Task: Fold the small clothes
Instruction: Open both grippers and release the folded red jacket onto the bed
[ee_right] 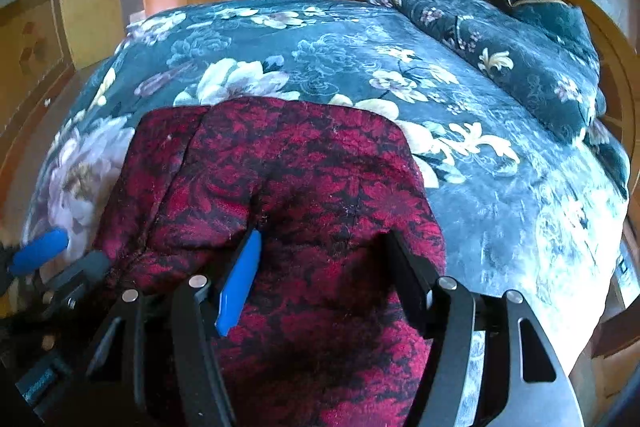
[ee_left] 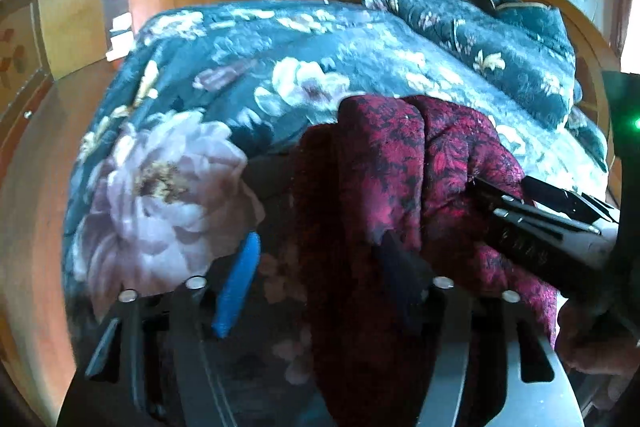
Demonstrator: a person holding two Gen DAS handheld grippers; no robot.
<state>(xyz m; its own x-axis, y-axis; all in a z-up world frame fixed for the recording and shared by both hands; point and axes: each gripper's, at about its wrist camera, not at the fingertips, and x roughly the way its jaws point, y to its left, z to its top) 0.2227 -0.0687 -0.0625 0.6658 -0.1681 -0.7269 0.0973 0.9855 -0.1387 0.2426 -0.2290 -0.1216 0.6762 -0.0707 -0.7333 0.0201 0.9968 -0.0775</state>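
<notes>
Presently the red garment lies bunched on the floral bed with left claw and right claw both apart over it, so each should pinch one edge evenly; only the left view shows the cloth humped.

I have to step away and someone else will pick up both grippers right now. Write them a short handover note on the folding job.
Left gripper: fingers apart, no firm grip visible; the red garment lies bunched in front of and under it.
Right gripper: fingers apart over the garment, not pinching it.
Garment sits on the floral bedspread, near the bed's front edge; pillows at the far end.
Done: garment partly gathered, thick folds showing, not neat.
Left: flatten it, finish the folds, and square it up.
</notes>
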